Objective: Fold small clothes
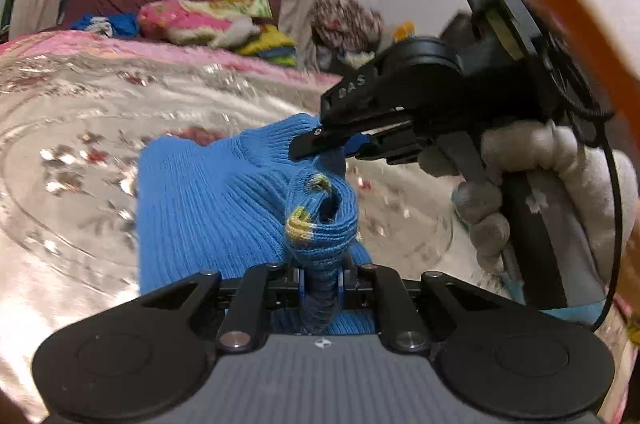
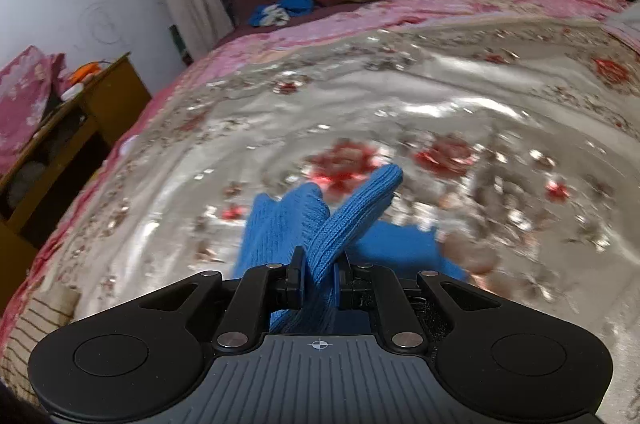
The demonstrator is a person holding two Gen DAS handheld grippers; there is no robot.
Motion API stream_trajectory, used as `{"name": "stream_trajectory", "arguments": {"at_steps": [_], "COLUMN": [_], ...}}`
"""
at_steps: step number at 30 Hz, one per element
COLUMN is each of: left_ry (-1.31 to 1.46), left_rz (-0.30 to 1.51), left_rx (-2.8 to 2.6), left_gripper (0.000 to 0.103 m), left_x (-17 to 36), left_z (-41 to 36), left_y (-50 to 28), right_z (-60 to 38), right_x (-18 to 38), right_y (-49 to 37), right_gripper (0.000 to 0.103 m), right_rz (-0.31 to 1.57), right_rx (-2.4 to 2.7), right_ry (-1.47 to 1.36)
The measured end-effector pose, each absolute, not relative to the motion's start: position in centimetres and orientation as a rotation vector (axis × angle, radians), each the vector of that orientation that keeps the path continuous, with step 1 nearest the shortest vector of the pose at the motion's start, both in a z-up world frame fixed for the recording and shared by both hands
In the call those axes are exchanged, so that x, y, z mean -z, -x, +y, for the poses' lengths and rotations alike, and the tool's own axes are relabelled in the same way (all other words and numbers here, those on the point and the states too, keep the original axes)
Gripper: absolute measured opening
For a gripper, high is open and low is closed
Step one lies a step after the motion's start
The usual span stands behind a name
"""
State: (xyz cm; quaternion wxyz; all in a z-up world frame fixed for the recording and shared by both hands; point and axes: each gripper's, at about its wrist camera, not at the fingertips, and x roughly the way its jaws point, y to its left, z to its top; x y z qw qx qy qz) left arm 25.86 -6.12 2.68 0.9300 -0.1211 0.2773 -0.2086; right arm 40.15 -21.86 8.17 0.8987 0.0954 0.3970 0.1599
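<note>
Gripping blue knit garment (image 1: 208, 199) from both ends above shiny floral bedspread (image 1: 80, 127), left gripper (image 1: 320, 284) pinched on bunched fabric, right gripper (image 2: 320, 284) likewise clamped on ribbed fold.

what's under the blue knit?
Under the blue knit, held up by the left tool and right tool, lies the shiny floral bedspread. The patch directly beneath the fabric is covered, so anything there can't be seen.
</note>
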Motion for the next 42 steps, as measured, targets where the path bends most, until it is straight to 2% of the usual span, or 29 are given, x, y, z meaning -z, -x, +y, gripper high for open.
{"name": "stream_trajectory", "arguments": {"at_steps": [3, 5, 11, 15, 18, 22, 25, 27, 29, 33, 36, 42], "left_ry": [0.202, 0.183, 0.147, 0.133, 0.117, 0.089, 0.05, 0.036, 0.023, 0.037, 0.045, 0.047], "left_rz": [0.624, 0.647, 0.642, 0.633, 0.624, 0.597, 0.582, 0.596, 0.607, 0.626, 0.624, 0.644], "left_rx": [0.422, 0.418, 0.414, 0.412, 0.412, 0.43, 0.463, 0.488, 0.5, 0.51, 0.521, 0.517], "left_gripper": [0.019, 0.019, 0.019, 0.019, 0.019, 0.021, 0.023, 0.023, 0.024, 0.025, 0.027, 0.028], "left_x": [-1.3, -0.5, -0.4, -0.6, -0.6, -1.1, -1.3, -1.1, -0.9, -0.9, -1.3, -1.3], "left_z": [-8.0, -8.8, -9.8, -9.8, -10.1, -10.6, -11.3, -11.7, -11.9, -11.2, -10.4, -8.7], "left_y": [-26.3, -26.2, -25.9, -26.0, -25.9, -24.9, -24.3, -24.2, -23.9, -23.3, -22.7, -20.9], "right_z": [-23.3, -24.0, -26.0, -25.7, -24.7, -23.7, -24.3, -24.8, -25.3, -26.4, -27.4, -29.3], "right_x": [-5.7, -4.4, -2.9, -2.9, -3.0, -3.5, -3.5, -3.0, -2.5, -3.1, -3.9, -5.6], "right_y": [-40.7, -40.9, -41.0, -41.6, -41.8, -41.8, -42.1, -42.3, -42.2, -41.6, -41.1, -39.0], "right_gripper": [0.012, 0.016, 0.019, 0.033, 0.034, 0.017, 0.015, 0.015, 0.021, 0.024, 0.03, 0.031], "right_rz": [0.873, 0.903, 0.924, 0.937, 0.922, 0.894, 0.889, 0.895, 0.911, 0.887, 0.863, 0.795], "right_rx": [-0.297, -0.286, -0.302, -0.332, -0.303, -0.282, -0.253, -0.226, -0.228, -0.237, -0.223, -0.212], "right_ry": [-0.199, -0.217, -0.334, -0.363, -0.3, -0.203, -0.192, -0.181, -0.199, -0.247, -0.282, -0.327]}}
